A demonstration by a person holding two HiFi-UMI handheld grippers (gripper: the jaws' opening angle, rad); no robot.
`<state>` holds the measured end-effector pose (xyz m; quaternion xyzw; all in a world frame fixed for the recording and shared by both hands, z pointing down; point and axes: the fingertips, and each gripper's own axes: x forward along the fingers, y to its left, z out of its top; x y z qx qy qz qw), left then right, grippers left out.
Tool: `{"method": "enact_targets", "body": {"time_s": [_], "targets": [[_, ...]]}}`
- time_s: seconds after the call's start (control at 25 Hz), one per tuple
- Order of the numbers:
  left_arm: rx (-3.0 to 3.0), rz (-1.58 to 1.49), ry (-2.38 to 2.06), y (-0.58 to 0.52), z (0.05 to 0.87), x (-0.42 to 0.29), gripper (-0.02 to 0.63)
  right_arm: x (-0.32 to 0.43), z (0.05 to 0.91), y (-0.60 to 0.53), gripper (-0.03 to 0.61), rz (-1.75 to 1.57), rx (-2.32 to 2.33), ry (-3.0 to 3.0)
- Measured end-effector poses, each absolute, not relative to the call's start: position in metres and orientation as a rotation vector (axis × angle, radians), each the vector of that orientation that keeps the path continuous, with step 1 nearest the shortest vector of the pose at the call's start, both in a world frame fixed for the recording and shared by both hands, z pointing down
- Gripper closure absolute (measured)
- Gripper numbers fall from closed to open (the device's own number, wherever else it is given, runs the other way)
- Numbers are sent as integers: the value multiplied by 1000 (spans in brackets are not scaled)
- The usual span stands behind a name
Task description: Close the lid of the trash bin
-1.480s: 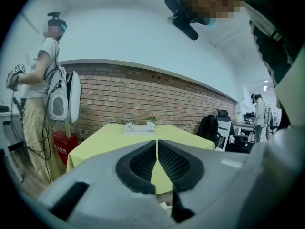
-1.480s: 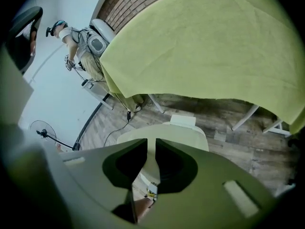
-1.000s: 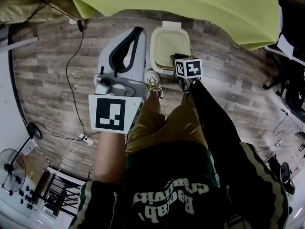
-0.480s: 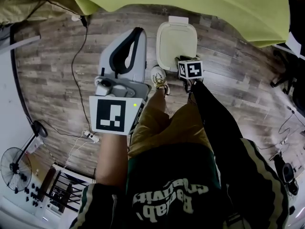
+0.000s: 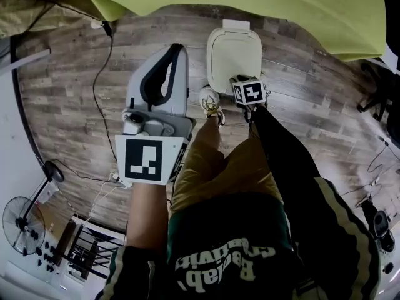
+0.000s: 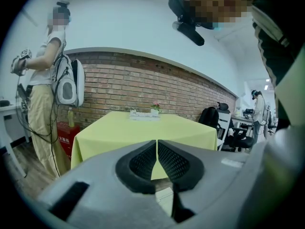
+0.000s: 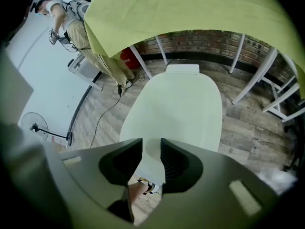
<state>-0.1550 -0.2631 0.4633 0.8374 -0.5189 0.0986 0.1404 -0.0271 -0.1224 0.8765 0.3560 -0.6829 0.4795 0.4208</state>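
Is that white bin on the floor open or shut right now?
Shut. The lid lies flat on top, covering the whole opening; none of the inside shows from above.

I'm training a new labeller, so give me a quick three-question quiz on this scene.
1. True or false: the trash bin lid stands open.
2. Whose fingers touch each other: A left gripper, B right gripper?
3. Fill in: the floor is laid in ____ planks.
Key: 1 false, it lies shut. 2 A; the right gripper's fingers have just been opening, gripping nothing. 3 wood.
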Motion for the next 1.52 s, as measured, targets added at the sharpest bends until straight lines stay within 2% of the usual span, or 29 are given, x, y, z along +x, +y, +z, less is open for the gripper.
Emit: {"method": "enact_targets", "body": {"time_s": [0.32, 0.56, 0.68, 0.8, 1.12, 1.2, 1.52], "targets": [[2401, 306, -1474, -252, 481, -161, 595, -29, 892, -116, 425, 1164, 944, -1687], [2389, 302, -1474, -251, 485, -166, 595, -30, 893, -116, 440, 1140, 985, -1674], [2396, 296, -1465, -252, 488, -163, 595, -32, 897, -117, 402, 1164, 996, -1674], [2401, 308, -1442, -249, 495, -156, 595, -29, 901, -119, 472, 1122, 1000, -1682], [2375, 299, -1432, -245, 503, -150, 595, -28, 902, -117, 482, 1108, 965, -1704], [2372, 296, -1435, -245, 503, -147, 595, -30, 900, -117, 464, 1111, 950, -1732], [2376, 242, -1473, -253, 488, -136, 595, -26, 862, -136, 471, 1072, 968, -1837]]}}
